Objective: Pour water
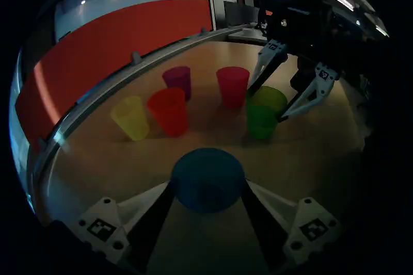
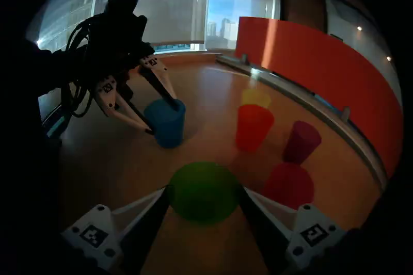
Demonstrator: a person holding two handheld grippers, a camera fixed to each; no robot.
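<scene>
Left gripper view: the left gripper (image 1: 208,188) has the blue cup (image 1: 208,172) right between its jaws. They're closed partway, with both sides pressing on the cup wall. Across the bench (image 1: 320,156) the right gripper (image 1: 266,105) looks clamped the same way on the green cup (image 1: 262,123). Further back there's a yellow cup (image 1: 130,117), an orange-red cup (image 1: 169,111), a purple cup (image 1: 178,81) and a pink cup (image 1: 233,85), each standing apart from the others. Honestly can't tell which cup has water in it, it's too dim to see a level.

Right gripper view: same story from the other side. The green cup sits between the right jaws, both sides on it, and the blue cup is farther off in the left jaws. The two held cups are well apart, and both seem to be down on the bench.

My take is that both grabs are done and the pour itself hasn't started. I'd keep the receiving cup flat and steady and bring the other one over until its lip is just above the rim. Then tilt slowly. These look like thin tapered plastic, so squeeze gently mid-wall or it'll flex or slide out.

Writing: no brand or label I can read on any cup. The only print is the black-and-white square marker tags (image 1: 100,228) on the grippers, which are patterns, not text
</scene>
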